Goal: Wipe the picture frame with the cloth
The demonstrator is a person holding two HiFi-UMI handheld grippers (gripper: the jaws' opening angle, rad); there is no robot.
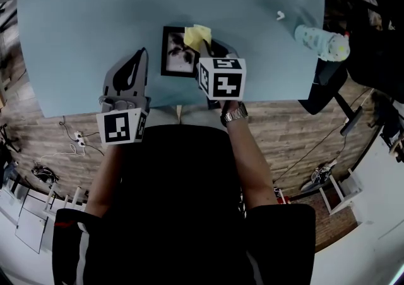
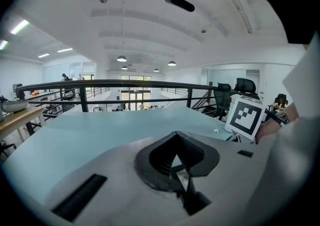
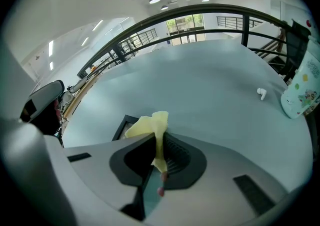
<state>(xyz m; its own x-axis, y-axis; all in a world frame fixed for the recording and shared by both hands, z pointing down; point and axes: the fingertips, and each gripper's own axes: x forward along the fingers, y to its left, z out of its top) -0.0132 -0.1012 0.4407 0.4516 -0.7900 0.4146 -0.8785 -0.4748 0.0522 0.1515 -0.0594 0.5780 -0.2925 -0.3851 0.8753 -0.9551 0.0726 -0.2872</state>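
A black picture frame (image 1: 177, 52) with a dark print lies flat near the front edge of the light blue table (image 1: 88, 18). My right gripper (image 1: 207, 48) is shut on a yellow cloth (image 1: 197, 36), which hangs over the frame's far right corner. In the right gripper view the cloth (image 3: 152, 125) sticks up from between the jaws, with the frame's corner (image 3: 121, 126) just left of it. My left gripper (image 1: 142, 54) hovers left of the frame, apart from it, shut and holding nothing. In its own view the left gripper (image 2: 175, 145) points across bare table.
A patterned bottle (image 1: 320, 42) lies at the table's right edge, and a small white earbud (image 1: 280, 16) rests nearby. A black office chair (image 1: 328, 81) stands beyond the right edge. Wooden floor (image 1: 284, 132) lies below the table's front edge.
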